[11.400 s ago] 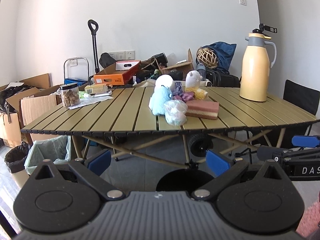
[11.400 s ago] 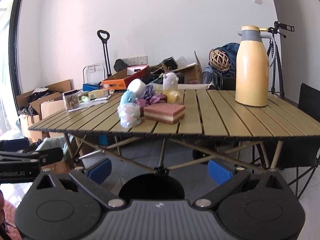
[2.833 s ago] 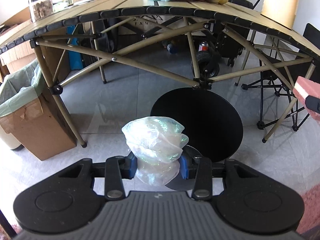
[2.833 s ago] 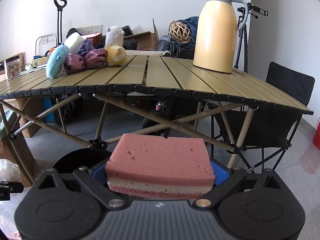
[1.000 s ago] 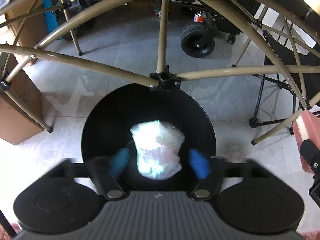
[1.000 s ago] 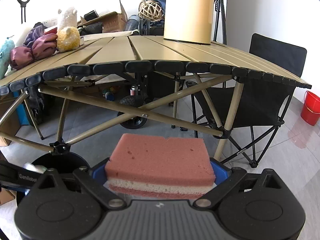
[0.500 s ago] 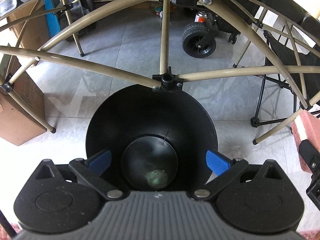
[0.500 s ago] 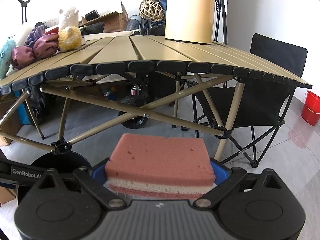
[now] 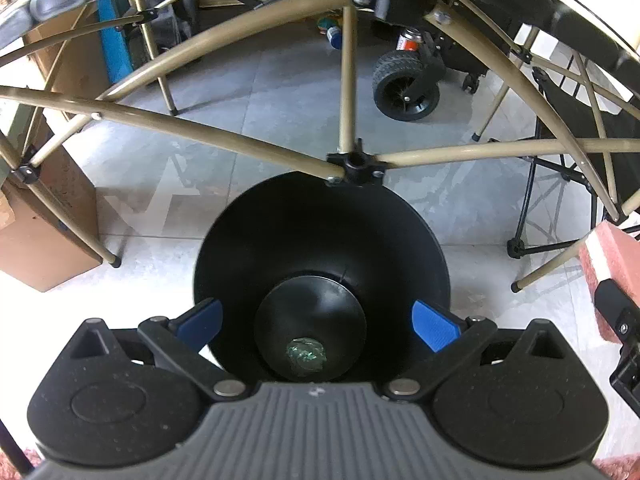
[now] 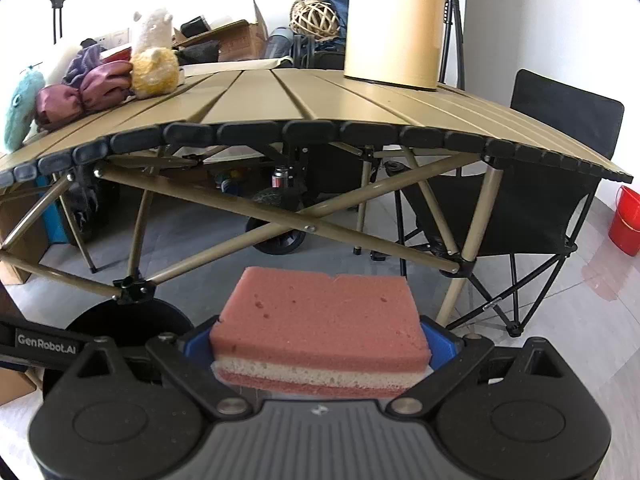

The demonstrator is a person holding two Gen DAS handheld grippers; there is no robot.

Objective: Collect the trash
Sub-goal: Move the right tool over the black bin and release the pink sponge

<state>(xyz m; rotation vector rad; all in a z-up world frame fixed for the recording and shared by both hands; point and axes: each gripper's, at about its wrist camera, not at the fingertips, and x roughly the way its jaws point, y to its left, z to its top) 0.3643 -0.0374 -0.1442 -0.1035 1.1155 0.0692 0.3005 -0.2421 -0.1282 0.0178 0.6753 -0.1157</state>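
Observation:
My left gripper (image 9: pixel 316 322) is open and empty, held right above the black round trash bin (image 9: pixel 320 216) on the floor under the table. The crumpled plastic bag (image 9: pixel 306 355) lies small at the bottom of the bin. My right gripper (image 10: pixel 320 344) is shut on a pink sponge (image 10: pixel 320 320) with a white middle layer, held low in front of the table. The sponge also shows at the right edge of the left wrist view (image 9: pixel 612 264). The bin's rim shows at the left in the right wrist view (image 10: pixel 128 316).
The folding table (image 10: pixel 320 104) with tan cross legs (image 9: pixel 348 164) stands over the bin. On it are soft toys (image 10: pixel 154 64), purple cloth (image 10: pixel 88 88) and a yellow jug (image 10: pixel 394 28). A black folding chair (image 10: pixel 552 184), a red bucket (image 10: pixel 626 220) and a cardboard box (image 9: pixel 40 216) stand around.
The plastic bag left my left gripper and dropped to the bottom of the bin. The left gripper opened wide and rose slightly. The right gripper keeps holding the sponge.

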